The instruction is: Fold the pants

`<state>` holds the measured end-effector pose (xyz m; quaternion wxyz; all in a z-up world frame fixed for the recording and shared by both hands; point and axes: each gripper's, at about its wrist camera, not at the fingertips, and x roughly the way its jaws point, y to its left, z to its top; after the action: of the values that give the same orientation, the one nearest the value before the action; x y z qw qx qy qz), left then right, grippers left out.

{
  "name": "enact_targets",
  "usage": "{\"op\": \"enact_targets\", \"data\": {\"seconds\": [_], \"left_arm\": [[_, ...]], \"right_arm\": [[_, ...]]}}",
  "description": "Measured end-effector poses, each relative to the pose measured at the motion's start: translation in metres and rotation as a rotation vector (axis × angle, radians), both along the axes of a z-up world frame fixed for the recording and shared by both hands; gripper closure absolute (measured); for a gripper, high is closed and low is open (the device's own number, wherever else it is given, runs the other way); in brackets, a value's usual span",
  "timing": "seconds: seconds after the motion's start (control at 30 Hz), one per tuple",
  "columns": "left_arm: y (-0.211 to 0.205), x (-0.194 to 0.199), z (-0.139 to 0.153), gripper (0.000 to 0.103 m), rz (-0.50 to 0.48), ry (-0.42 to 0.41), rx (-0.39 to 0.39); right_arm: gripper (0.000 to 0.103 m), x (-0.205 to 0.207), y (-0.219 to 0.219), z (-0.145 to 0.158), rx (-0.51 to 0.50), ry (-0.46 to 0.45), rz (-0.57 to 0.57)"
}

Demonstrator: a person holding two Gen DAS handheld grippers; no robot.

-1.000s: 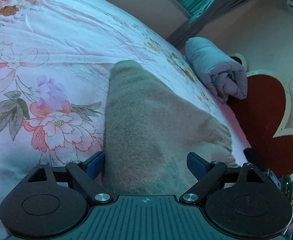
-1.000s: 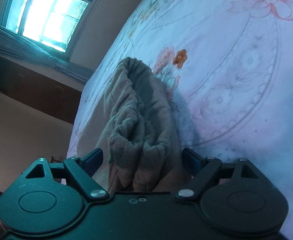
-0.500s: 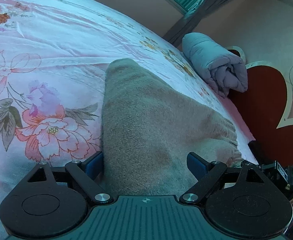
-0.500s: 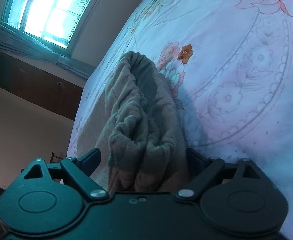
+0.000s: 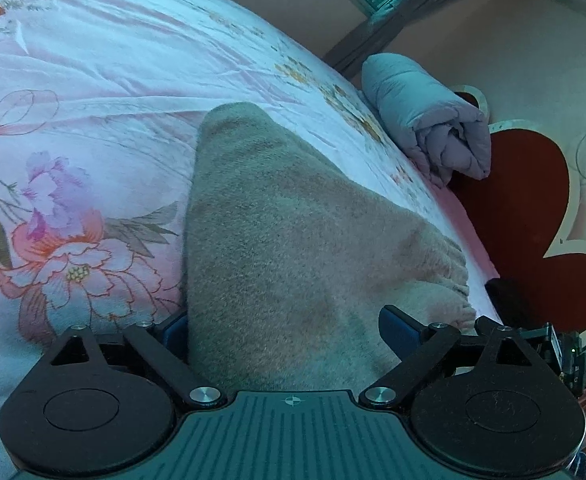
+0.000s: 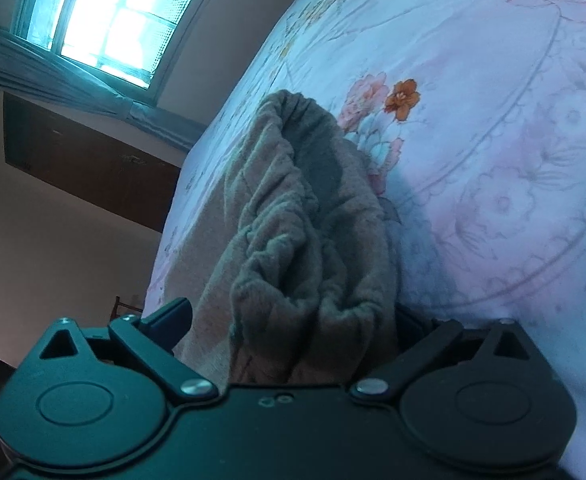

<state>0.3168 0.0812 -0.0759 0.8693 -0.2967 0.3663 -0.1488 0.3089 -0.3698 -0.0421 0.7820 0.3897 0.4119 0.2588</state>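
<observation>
Both tools are spreading apart around the pants (image 5: 293,248) on the floral bed (image 5: 93,80), the left tool (image 5: 283,328) straddling a smooth fold, the right tool (image 6: 293,316) the bunched waistband, whose near end hides behind each tool's body, one right finger mostly covered.

The fuzzy grey-brown fleece pants (image 5: 285,248) are plain, unpatterned. The bed's white sheet (image 5: 105,92) carries pink, orange and lilac flowers with grey-green leaves. A rolled quilt (image 5: 425,124) is pale grey; the headboard (image 5: 533,216) dark red.
</observation>
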Motion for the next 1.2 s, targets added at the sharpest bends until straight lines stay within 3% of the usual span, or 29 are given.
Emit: {"op": "enact_targets", "data": {"seconds": [0.13, 0.2, 0.27, 0.33, 0.5, 0.53, 0.57, 0.6, 0.63, 0.67, 0.73, 0.97, 1.2], "left_arm": [[-0.003, 0.002, -0.001, 0.011, 0.000, -0.004, 0.001], [-0.002, 0.002, -0.002, 0.016, 0.014, -0.004, -0.025], [0.006, 0.002, -0.006, 0.023, 0.044, 0.008, -0.091], [0.019, 0.000, -0.012, 0.023, 0.071, 0.013, -0.193], [0.022, 0.005, -0.020, 0.024, 0.085, 0.030, -0.267], [0.021, 0.007, -0.020, 0.030, 0.082, 0.031, -0.278], [0.019, 0.008, -0.021, 0.048, 0.078, 0.037, -0.276], [0.018, 0.009, -0.022, 0.060, 0.076, 0.048, -0.267], [0.019, 0.007, -0.023, 0.072, 0.072, 0.051, -0.271], [0.022, 0.005, -0.025, 0.077, 0.064, 0.041, -0.307], [0.024, 0.000, -0.026, 0.077, 0.051, 0.019, -0.351], [0.026, 0.007, -0.001, 0.078, 0.031, -0.064, -0.373], [0.051, 0.050, 0.031, 0.078, 0.034, -0.141, -0.354]], "right_arm": [[0.007, 0.004, 0.004, 0.000, 0.002, -0.005, 0.017], [0.008, 0.006, 0.005, -0.001, 0.009, -0.006, 0.023], [0.012, 0.009, -0.001, -0.006, 0.057, -0.011, -0.001], [0.028, 0.014, -0.010, -0.013, 0.099, 0.021, -0.046], [0.028, 0.021, -0.005, -0.010, 0.069, 0.031, 0.011], [0.032, 0.023, -0.004, -0.010, 0.074, 0.037, 0.017], [0.038, 0.024, -0.005, -0.010, 0.069, 0.045, 0.025], [0.058, 0.025, -0.004, -0.010, 0.053, 0.052, 0.030], [0.062, 0.024, -0.005, -0.009, 0.054, 0.050, 0.033], [0.064, 0.022, -0.007, -0.009, 0.073, 0.035, 0.040], [0.066, 0.017, -0.009, -0.006, 0.096, 0.004, 0.058], [0.068, 0.023, 0.003, 0.026, 0.110, -0.093, 0.088], [0.068, 0.079, 0.020, 0.056, 0.132, -0.158, 0.130]]}}
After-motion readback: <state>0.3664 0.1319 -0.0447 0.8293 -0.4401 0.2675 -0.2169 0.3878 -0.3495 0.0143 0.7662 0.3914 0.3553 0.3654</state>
